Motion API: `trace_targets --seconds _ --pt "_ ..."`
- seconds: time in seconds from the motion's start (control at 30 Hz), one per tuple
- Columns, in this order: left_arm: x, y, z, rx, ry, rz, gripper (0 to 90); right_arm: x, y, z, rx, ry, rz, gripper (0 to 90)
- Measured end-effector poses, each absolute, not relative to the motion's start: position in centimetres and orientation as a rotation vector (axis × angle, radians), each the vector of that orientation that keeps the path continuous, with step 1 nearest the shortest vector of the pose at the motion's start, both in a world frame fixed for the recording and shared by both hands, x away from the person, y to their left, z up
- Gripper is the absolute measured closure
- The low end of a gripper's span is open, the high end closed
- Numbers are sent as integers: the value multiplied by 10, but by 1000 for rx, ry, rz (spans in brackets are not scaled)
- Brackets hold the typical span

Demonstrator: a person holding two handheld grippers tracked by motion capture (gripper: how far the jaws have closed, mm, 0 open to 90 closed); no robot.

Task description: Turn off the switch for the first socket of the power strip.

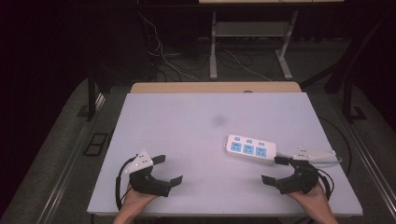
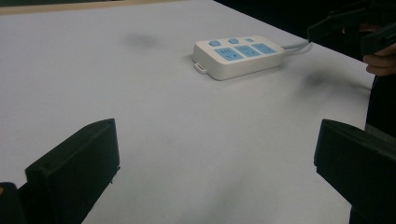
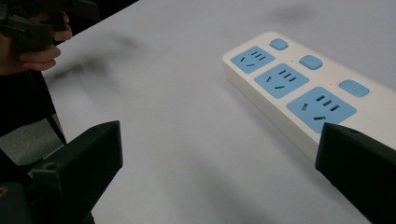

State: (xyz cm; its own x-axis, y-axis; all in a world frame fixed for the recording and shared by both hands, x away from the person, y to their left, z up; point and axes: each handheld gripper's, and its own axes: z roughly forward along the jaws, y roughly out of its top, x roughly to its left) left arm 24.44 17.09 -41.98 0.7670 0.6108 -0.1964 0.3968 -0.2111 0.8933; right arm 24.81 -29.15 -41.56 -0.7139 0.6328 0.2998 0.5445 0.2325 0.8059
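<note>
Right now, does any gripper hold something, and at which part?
Nothing is held. The left gripper and the right gripper are both open and empty; the power strip lies untouched on the table.

Power strip [image 1: 251, 150] lying flat on the table [image 1: 187, 121], right of centre frame; right gripper [image 1: 275, 170] just below it, left gripper [image 1: 168, 170] at lower left, well apart.

Held the left hand-held gripper [image 1: 166, 169] low at the near left, jaws spread wide with nothing between them, pointed forward and to the right. Held the right hand-held gripper [image 1: 274, 170] low at the near right, jaws likewise spread wide and empty, pointed to the left. Gripped each from behind with one hand, forearms entering from the near edge, well apart.
</note>
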Motion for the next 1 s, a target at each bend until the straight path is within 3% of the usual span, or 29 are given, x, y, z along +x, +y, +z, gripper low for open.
trace_targets --seconds 1.0 --pt "245 169 -421 1839 777 215 0 246 -300 -413 1193 2392 1464 5"
